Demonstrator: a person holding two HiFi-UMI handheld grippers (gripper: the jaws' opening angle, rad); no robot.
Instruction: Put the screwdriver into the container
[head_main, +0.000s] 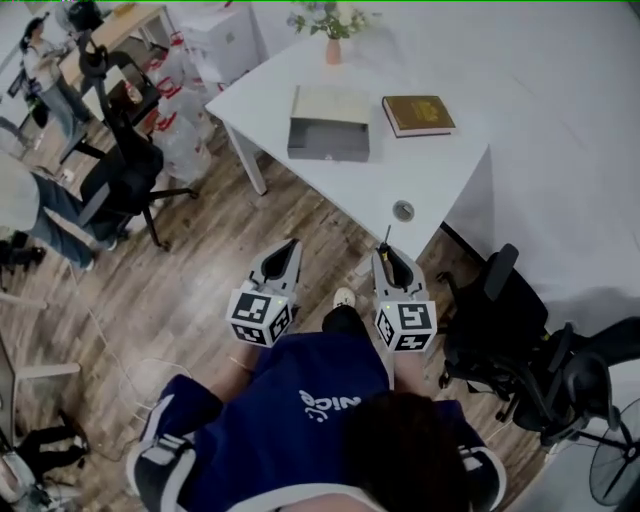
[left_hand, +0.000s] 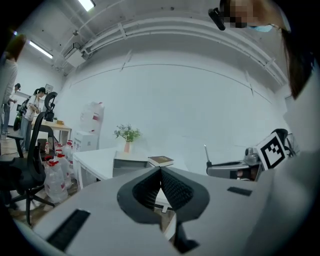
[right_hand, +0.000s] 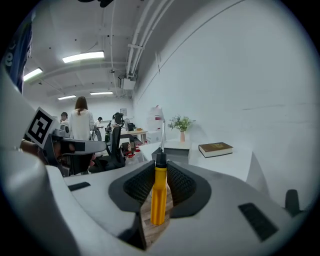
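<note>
A screwdriver (right_hand: 159, 192) with a yellow handle, black collar and thin metal shaft is clamped between the pads of my right gripper (right_hand: 161, 165), shaft pointing forward. In the head view that right gripper (head_main: 389, 254) hovers over the wooden floor just short of the white table (head_main: 440, 165), the screwdriver (head_main: 386, 243) sticking out of it. The container (head_main: 329, 124), a grey open box, sits on the table's left part; the right gripper view has the container (right_hand: 177, 148) straight ahead. My left gripper (head_main: 288, 250) hangs beside it with jaws together, empty. Its own view shows the left gripper (left_hand: 160, 170) shut.
A brown book (head_main: 417, 114) lies right of the box, a small vase with a plant (head_main: 332, 40) behind it, a round cable hole (head_main: 403, 210) near the table's front corner. Black office chairs (head_main: 505, 330) stand at the right and left (head_main: 125, 165). People stand at far desks.
</note>
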